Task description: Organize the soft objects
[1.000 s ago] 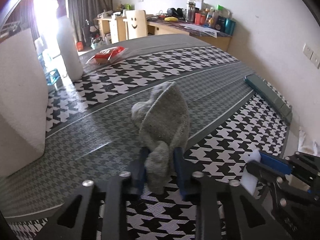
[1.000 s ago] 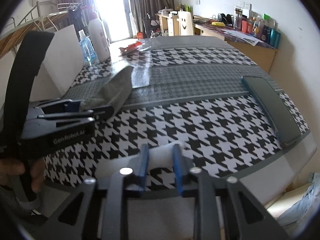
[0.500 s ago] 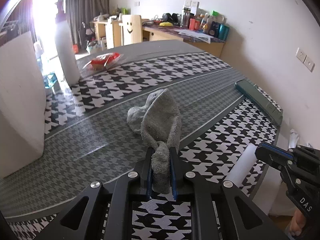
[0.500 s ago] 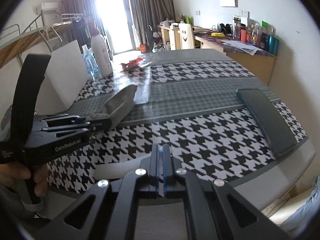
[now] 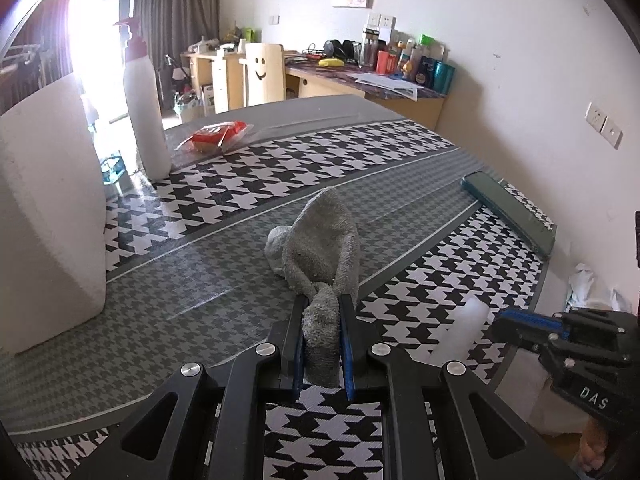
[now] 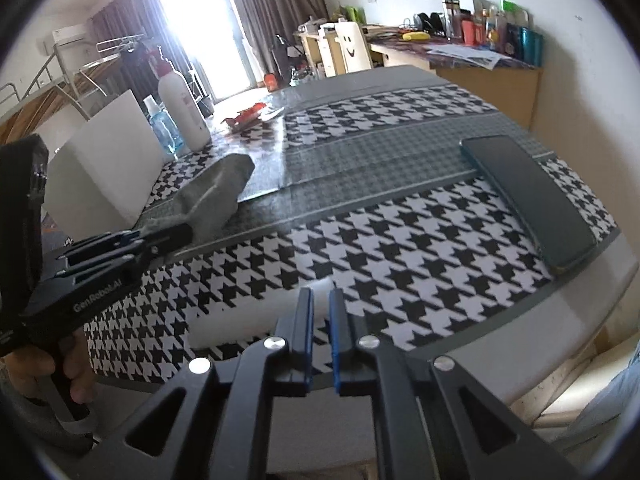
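Limp, light grey sock [image 5: 320, 248], lying on the houndstooth desk [image 5: 248, 176] beside the white foam block [image 5: 48, 216], pinched at its cuff by the left gripper [image 5: 323, 344] jaws; right gripper [image 6: 319, 336] jaws nearly closed on a soft white foam strip [image 6: 256, 312].

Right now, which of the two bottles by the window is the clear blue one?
The short blue bottle, left of the taller white bottle, whose body is opaque.

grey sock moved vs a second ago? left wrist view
Yes. The grey sock, pinched in the left gripper, now stands taller and bunched; its tip reaches nearer the grey stripe's far edge on the tablecloth.
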Available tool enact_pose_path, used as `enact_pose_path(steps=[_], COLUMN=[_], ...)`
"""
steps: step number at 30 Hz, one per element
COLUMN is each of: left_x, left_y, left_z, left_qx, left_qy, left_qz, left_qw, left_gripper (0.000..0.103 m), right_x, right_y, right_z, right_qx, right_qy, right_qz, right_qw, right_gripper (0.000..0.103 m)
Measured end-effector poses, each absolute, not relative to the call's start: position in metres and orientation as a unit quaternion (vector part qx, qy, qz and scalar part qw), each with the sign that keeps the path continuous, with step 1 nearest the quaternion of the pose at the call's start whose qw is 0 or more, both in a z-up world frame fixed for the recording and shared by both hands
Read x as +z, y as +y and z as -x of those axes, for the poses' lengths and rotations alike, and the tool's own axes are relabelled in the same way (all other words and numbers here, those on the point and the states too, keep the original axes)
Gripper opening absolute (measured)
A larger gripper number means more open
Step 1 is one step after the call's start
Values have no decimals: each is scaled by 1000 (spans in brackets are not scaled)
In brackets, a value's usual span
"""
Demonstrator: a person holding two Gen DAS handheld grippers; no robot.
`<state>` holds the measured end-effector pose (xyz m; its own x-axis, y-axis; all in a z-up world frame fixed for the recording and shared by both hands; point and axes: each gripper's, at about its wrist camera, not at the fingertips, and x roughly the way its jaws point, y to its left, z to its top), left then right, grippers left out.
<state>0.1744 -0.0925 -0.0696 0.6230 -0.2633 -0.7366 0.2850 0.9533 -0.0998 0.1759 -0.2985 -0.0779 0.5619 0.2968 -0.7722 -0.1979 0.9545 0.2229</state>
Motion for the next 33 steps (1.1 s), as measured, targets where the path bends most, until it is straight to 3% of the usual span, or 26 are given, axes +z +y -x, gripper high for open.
enact_pose_path(steps=[2,5,6,17,19,21,23,27,33], left_x=[-69,-67,-67,-68,-68,-67,-68,-68,-66], left_y=[-92,-89,-87,-71,-70,-70,-69,-69,-68], left_z=[-172,-170,-169,-167,-167,-167,-166,-164,-165], left_qx=[-155,-156,-157,-152,-152,-151,-147,-146,-140], left_qy=[405,401,399,394,392,390,390,389,389], left_qz=[-15,-14,-13,-5,-3,-4,-5,-9,-8], left_qw=[901,902,903,907,907,908,909,909,911], left_gripper=[16,16,16,16,16,16,16,16,16], right_x=[-79,-81,-81,-91,-90,-90,-89,-87,-84], right_y=[-295,-292,-290,-267,-265,-263,-263,-268,-269], right_z=[-174,-174,-175,-194,-200,-205,-209,-214,-211], right_qx=[144,146,147,130,125,115,120,130,149], right_qy=[451,454,454,481,476,473,472,475,457], right_qz=[-55,-66,-68,-45,-45,-30,-25,-25,-35], right_qw=[879,877,876,866,870,873,873,870,876], right_gripper=[21,54,55,51,46,30,23,15,13])
